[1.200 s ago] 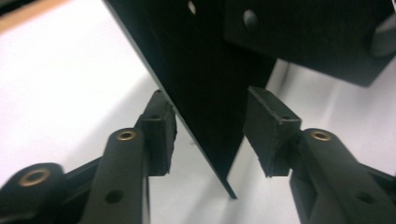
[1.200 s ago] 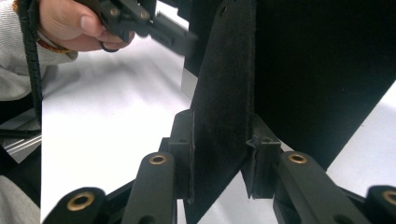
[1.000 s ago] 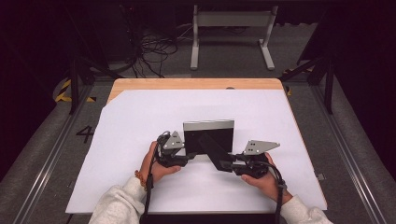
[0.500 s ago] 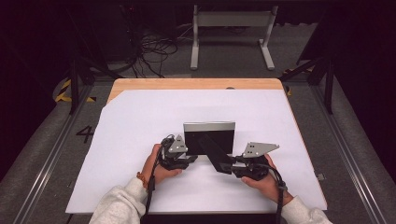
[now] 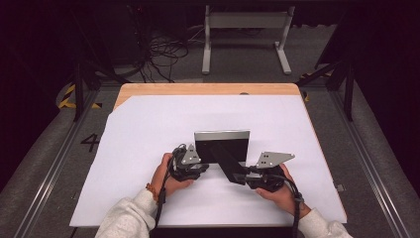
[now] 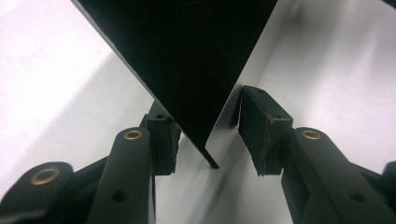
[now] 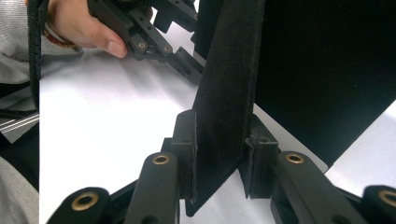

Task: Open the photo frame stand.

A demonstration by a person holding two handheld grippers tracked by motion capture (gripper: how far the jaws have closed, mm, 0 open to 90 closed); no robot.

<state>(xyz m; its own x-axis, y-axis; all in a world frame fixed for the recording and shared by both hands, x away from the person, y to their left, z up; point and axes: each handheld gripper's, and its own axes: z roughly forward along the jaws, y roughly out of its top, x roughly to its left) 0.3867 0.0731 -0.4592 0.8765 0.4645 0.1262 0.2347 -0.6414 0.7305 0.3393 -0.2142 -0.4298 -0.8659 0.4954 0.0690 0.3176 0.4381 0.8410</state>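
Note:
A black-backed picture frame [image 5: 222, 143] stands upright on the white table cover [image 5: 148, 129], with its black prop leg [image 5: 229, 164] slanting toward me. My right gripper [image 5: 246, 174] is shut on the leg [image 7: 226, 93], a pad pressing each side [image 7: 222, 163]. My left gripper [image 5: 204, 167] is at the frame's lower left corner. Its jaws have just been closing, and the frame's corner [image 6: 196, 70] sits between them [image 6: 210, 135], with a gap still showing at the right pad [image 6: 259, 130].
A wooden table edge [image 5: 208, 89] shows beyond the white cover. Metal rails [image 5: 49, 168] run along both sides of the table. A grey stand [image 5: 245, 29] and cables [image 5: 163, 49] lie on the floor behind. A hand [image 7: 84, 23] holds the left gripper in the right gripper view.
Almost nothing differs. The left gripper has edged slightly closer to the frame's corner; the right gripper and the frame stay put.

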